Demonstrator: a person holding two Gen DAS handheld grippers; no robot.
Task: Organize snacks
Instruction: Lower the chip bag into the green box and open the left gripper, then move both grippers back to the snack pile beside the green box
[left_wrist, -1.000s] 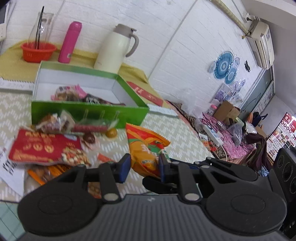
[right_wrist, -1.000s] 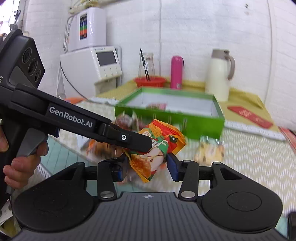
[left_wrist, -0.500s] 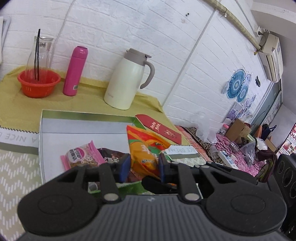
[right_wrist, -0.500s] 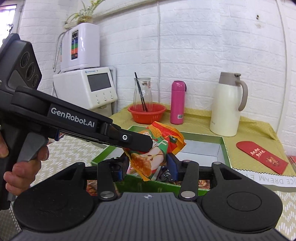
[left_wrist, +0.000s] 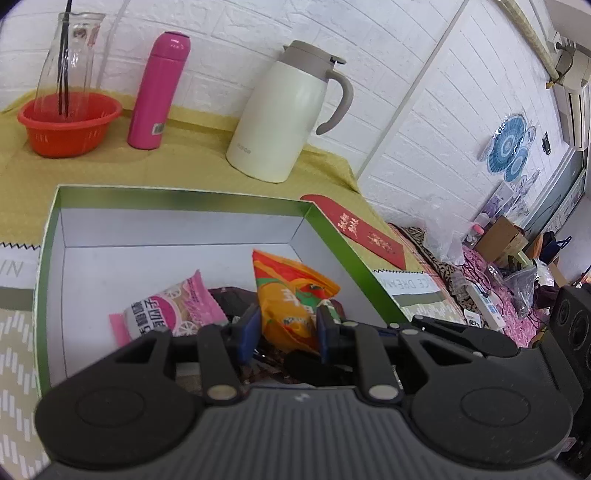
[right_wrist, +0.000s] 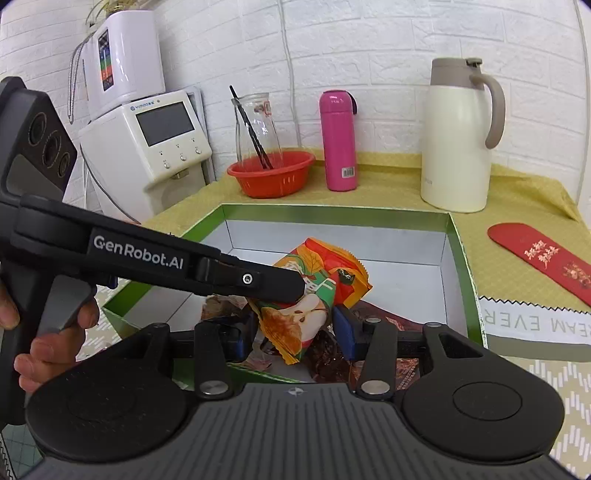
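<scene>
Orange snack packet (left_wrist: 291, 299) is pinched in the closed left gripper (left_wrist: 286, 328) and hangs over the green box (left_wrist: 354, 254). Right gripper (right_wrist: 295, 326) straddles the packet's lower end, pads apart, contact unclear. Further inside the box lies a pink snack pack (left_wrist: 173, 308).

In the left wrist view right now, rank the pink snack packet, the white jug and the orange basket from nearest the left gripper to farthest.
From the left gripper:
1. Pink snack packet, in the green box, just left of the jaws.
2. White jug, beyond the box, right of centre.
3. Orange basket, back left corner.
</scene>
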